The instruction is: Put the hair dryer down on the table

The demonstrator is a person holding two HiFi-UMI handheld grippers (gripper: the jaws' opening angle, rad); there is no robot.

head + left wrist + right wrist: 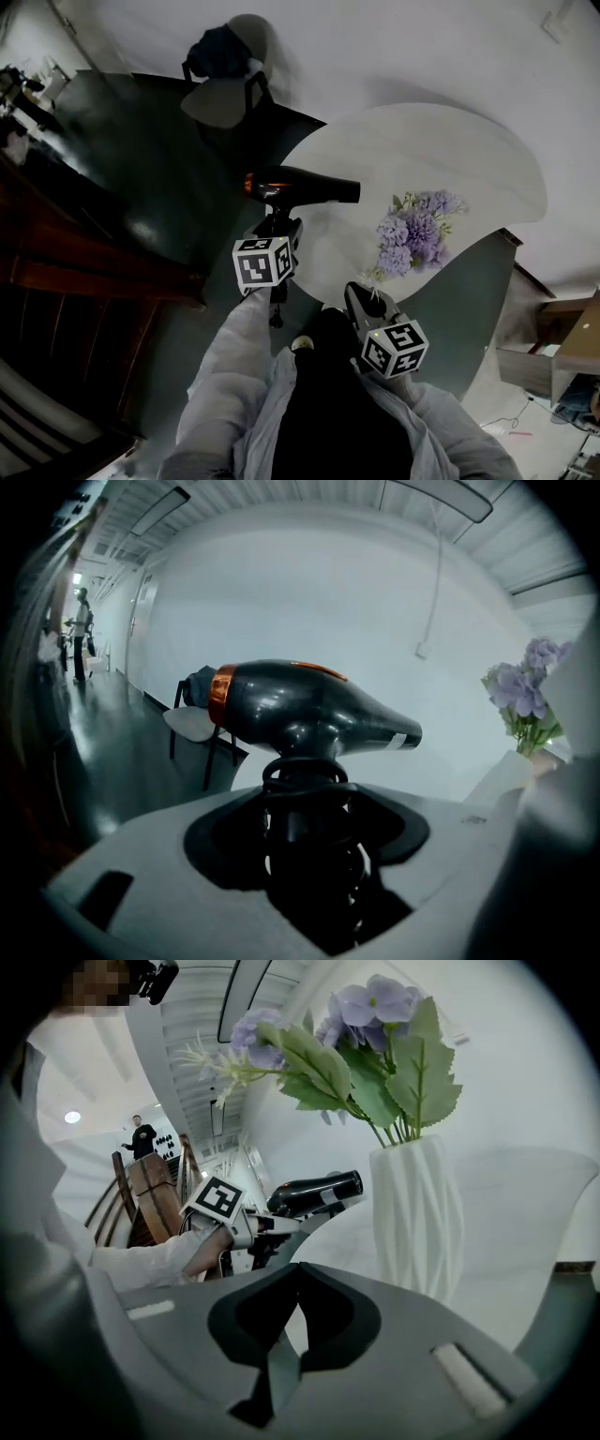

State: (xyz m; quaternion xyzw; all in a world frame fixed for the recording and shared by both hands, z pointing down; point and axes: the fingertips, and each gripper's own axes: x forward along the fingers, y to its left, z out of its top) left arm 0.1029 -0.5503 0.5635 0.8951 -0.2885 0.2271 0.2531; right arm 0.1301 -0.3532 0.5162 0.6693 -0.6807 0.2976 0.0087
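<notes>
A black hair dryer (300, 186) with an orange ring at its back hangs level over the left edge of the round white table (450, 150). My left gripper (277, 223) is shut on its handle from below, and the nozzle points right. In the left gripper view the hair dryer (309, 710) stands above the jaws (307, 808), its cord coiled round the handle between them. My right gripper (361, 298) sits at the table's near edge, shut with nothing in it (295, 1283). The right gripper view shows the hair dryer (314, 1192) off to the left.
A white ribbed vase (417, 1213) of purple flowers (417, 234) stands on the table just ahead of my right gripper. A chair (225, 80) with a dark bag on it stands beyond the table. A wooden railing (75, 262) runs along the left, over dark glossy floor.
</notes>
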